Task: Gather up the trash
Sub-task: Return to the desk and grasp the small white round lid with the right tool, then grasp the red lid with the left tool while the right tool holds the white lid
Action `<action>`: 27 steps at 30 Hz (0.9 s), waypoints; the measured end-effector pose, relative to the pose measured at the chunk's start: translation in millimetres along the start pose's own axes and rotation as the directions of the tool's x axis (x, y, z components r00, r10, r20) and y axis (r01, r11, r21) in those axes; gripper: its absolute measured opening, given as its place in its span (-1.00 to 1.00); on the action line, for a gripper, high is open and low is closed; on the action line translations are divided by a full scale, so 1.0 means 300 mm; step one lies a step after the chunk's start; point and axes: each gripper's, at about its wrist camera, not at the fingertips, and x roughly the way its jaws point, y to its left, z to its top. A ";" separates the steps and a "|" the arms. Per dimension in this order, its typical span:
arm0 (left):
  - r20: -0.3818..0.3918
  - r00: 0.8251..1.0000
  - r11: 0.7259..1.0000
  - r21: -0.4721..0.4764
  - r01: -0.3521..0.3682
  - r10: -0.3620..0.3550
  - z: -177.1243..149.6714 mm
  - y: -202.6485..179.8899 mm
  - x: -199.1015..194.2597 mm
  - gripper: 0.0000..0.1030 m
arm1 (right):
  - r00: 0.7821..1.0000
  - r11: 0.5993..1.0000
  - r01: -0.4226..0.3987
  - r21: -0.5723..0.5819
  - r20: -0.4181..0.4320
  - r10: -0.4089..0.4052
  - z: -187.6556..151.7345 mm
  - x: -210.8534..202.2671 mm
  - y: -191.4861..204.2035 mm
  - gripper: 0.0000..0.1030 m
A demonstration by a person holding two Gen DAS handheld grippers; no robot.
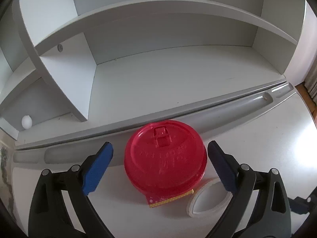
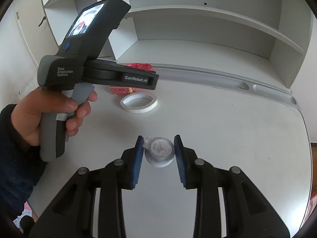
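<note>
Two grippers work over one white counter (image 2: pixel 218 119) that carries a shelf unit (image 1: pixel 158 39) along its far edge. Left wrist view, from left to right: a small white ball (image 1: pixel 26 121) lies in the lower left shelf compartment; the left gripper (image 1: pixel 160 158) stands wide, its blue pads (image 1: pixel 97 170) on either side of a red plastic lid (image 1: pixel 165 158) and not touching it. The lid lies flat on the counter, just in front of the long pen groove (image 1: pixel 227 109). A red and yellow wrapper (image 1: pixel 158 202) shows from under the lid's near edge, and a white ring (image 1: pixel 206 202), squeezed to an oval, lies just beside it to the right.

Right wrist view, from left to right: a hand (image 2: pixel 49 115) in a dark sleeve (image 2: pixel 13 168) grasps the grey handle of the left gripper's body; beyond it lie the wrapper (image 2: pixel 120 90) and the ring (image 2: pixel 138 102). Nearer the camera, the right gripper (image 2: pixel 158 148) is narrowed onto a small white bottle cap (image 2: pixel 160 151), with both pads (image 2: pixel 138 158) against its sides. Dark specks mark the cap's top face.
</note>
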 end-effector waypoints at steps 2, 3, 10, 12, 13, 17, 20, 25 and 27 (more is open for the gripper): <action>0.006 1.000 1.000 -0.014 0.015 -0.015 -0.001 0.005 -0.004 0.49 | 1.000 1.000 0.002 0.008 0.003 -0.003 -0.009 -0.013 -0.014 -0.39; 0.014 1.000 0.999 -0.031 0.016 -0.015 0.000 0.010 -0.011 0.49 | 1.000 1.000 0.005 0.014 0.008 -0.005 -0.013 -0.023 -0.021 -0.39; 0.091 0.996 0.999 -0.035 0.019 -0.015 -0.004 -0.017 -0.188 0.48 | 0.998 0.997 0.039 0.066 0.042 -0.042 -0.072 -0.137 -0.095 -0.39; 0.124 0.992 1.000 0.001 0.031 -0.031 -0.017 -0.072 -0.266 0.48 | 0.997 0.994 0.058 0.096 0.051 -0.063 -0.105 -0.184 -0.141 -0.39; 0.139 0.989 0.999 0.024 0.042 -0.045 -0.028 -0.113 -0.307 0.48 | 0.996 0.990 0.069 0.120 0.053 -0.076 -0.126 -0.206 -0.178 -0.39; 0.174 0.974 0.983 0.133 0.124 -0.146 -0.099 -0.313 -0.446 0.48 | 0.988 0.965 0.129 0.226 0.052 -0.145 -0.235 -0.302 -0.309 -0.39; 0.169 0.949 0.945 0.242 0.221 -0.265 -0.190 -0.540 -0.528 0.48 | 0.975 0.927 0.195 0.320 0.044 -0.219 -0.379 -0.416 -0.416 -0.39; 0.100 0.887 0.836 0.395 0.380 -0.451 -0.343 -0.903 -0.620 0.48 | 0.928 0.804 0.325 0.499 -0.004 -0.372 -0.671 -0.610 -0.638 -0.39; 0.064 0.859 0.780 0.458 0.427 -0.508 -0.405 -1.046 -0.650 0.48 | 0.902 0.732 0.371 0.571 -0.035 -0.430 -0.811 -0.710 -0.723 -0.39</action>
